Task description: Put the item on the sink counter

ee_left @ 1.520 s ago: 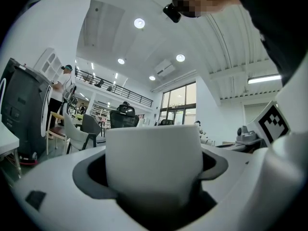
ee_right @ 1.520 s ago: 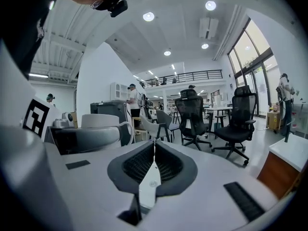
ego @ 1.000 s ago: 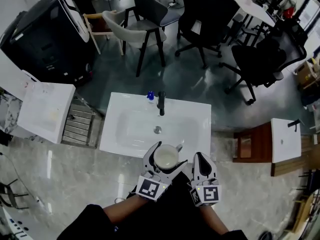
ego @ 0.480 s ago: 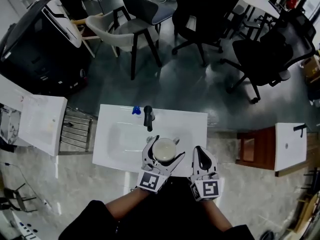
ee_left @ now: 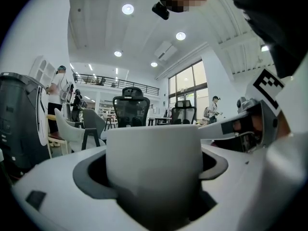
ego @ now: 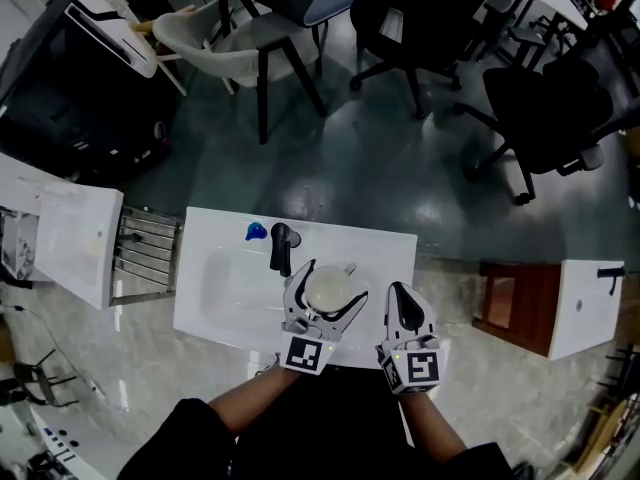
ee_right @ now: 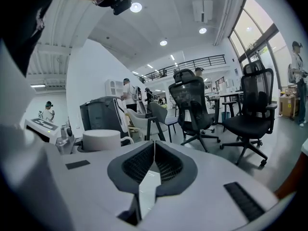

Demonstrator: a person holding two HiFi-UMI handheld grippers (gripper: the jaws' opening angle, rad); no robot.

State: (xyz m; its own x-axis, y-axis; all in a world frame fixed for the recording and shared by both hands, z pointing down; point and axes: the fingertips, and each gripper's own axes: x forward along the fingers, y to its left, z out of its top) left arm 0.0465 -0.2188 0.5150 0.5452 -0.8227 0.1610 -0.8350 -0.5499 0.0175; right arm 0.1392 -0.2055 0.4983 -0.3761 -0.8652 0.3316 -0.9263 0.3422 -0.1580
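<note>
Currently white cup [ego: 329,288] is clamped in the left hand-held gripper [ego: 327,292], apparently over the basin [ego: 235,278], faucet [ego: 281,249] at its 10 o'clock. Right hand-held gripper [ego: 401,298] at 3 o'clock, jaws pressed together, empty. Risk: releasing here drops it into the bowl instead of onto the flat surface [ego: 388,260].

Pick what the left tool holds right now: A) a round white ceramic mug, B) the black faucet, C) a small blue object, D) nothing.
A: the left tool has its jaws closed around the round white ceramic mug, above the white rectangular sink; the right tool is shut with nothing in it.
</note>
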